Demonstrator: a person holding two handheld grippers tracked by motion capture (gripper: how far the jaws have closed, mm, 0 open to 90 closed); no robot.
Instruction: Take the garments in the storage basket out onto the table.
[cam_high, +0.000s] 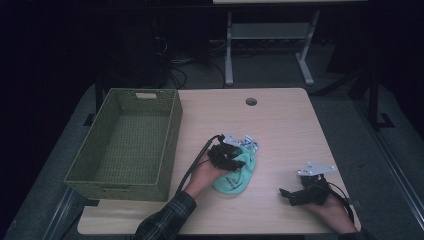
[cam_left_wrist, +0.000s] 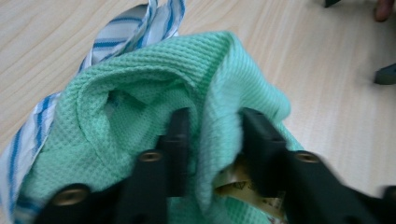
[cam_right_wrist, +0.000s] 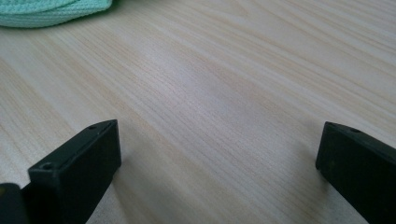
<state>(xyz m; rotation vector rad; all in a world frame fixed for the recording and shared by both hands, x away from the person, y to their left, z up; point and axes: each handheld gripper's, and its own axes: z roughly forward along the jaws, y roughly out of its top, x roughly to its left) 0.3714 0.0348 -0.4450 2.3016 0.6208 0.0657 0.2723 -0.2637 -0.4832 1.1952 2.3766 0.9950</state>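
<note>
Green cloth (cam_high: 239, 172): waffle-weave, bunched near the middle of the surface (cam_high: 285, 125), right of the basket (cam_high: 125, 145).
Striped cloth (cam_high: 248, 144): white and blue, touching the green cloth on its far side; in the left gripper view it pokes out behind and beside the green one.
Left gripper (cam_left_wrist: 212, 140): down on the green cloth, jaws partly apart with a fold of it standing between them; whether the pads press on it I cannot tell.
Label (cam_left_wrist: 243, 186): tan tag near the right jaw.
Right gripper (cam_right_wrist: 219, 154): released, jaws wide over bare wood, well right of the cloths, nothing between them.
Basket: green woven, at the surface's left side.
</note>
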